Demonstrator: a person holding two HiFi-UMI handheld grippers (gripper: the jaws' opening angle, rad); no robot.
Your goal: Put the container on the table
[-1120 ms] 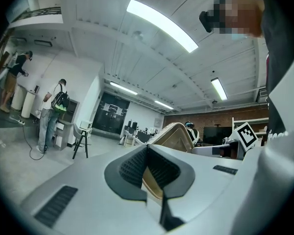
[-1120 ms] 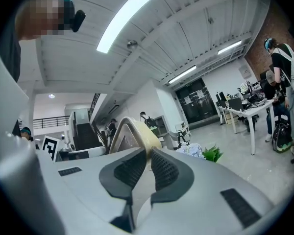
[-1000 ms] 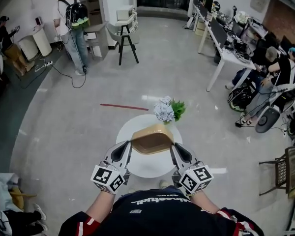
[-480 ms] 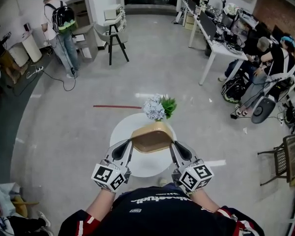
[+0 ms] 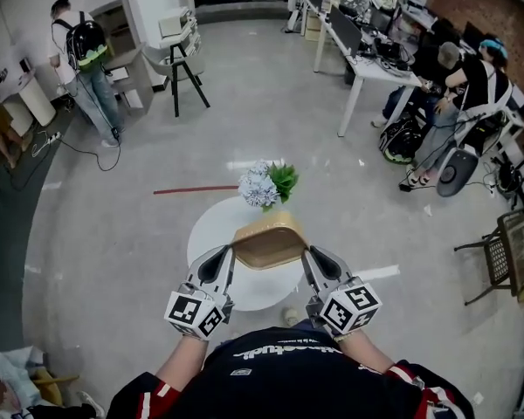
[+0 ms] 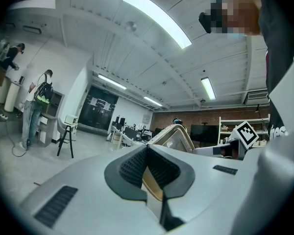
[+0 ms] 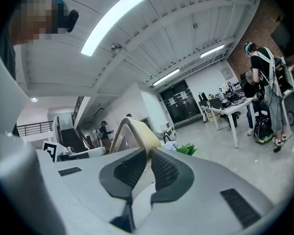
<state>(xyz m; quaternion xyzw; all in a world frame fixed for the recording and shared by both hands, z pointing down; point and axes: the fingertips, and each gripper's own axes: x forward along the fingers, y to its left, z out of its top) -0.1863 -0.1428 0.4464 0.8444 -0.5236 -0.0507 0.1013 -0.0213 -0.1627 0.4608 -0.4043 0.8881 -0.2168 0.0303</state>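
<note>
I hold a tan, tray-like container [image 5: 269, 243] between both grippers, just above the round white table [image 5: 211, 234]. My left gripper [image 5: 228, 255] is shut on the container's left rim. My right gripper [image 5: 306, 255] is shut on its right rim. In the left gripper view the pads pinch the thin tan wall [image 6: 179, 135] of the container, with the left gripper [image 6: 148, 153] pointing level. In the right gripper view the right gripper [image 7: 148, 156] clamps the same container's rim [image 7: 132, 130]. The container hides part of the tabletop.
A pot of pale flowers with green leaves [image 5: 266, 184] stands at the table's far edge. A red strip [image 5: 192, 189] lies on the floor beyond. Behind are a stool [image 5: 182, 75], a standing person [image 5: 80, 59], white desks [image 5: 358, 59] with seated people, and a chair [image 5: 506, 256].
The table and flowers have drifted left and slightly up in the head view as I moved forward. Both grippers keep their hold on the container.
</note>
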